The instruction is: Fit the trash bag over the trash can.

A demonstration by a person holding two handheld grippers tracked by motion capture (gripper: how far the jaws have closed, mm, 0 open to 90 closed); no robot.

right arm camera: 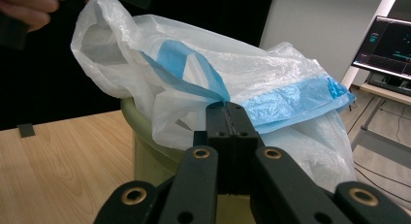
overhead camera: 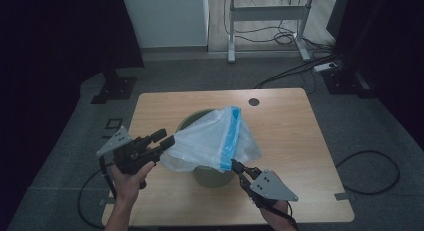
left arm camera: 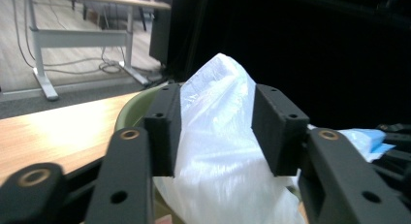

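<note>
- Bin bag (overhead camera: pixel 212 138): a clear plastic liner with a blue band, draped over the green bin (overhead camera: pixel 210 176) at the middle of the worktop (overhead camera: pixel 280 126).
- Right gripper (overhead camera: pixel 234 164), at the bin's 5 o'clock, has its jaws pressed shut on the blue hem.
- Left gripper (overhead camera: pixel 167 138), at the bin's 9 o'clock, has its jaws about half apart; bag film sits between them, apparently unpinched.
- The hem runs from 12 to 5 o'clock; the loose side lies nearest the left jaws.

Thin crinkly plastic bag (overhead camera: pixel 210 138), seemingly glossy
</note>
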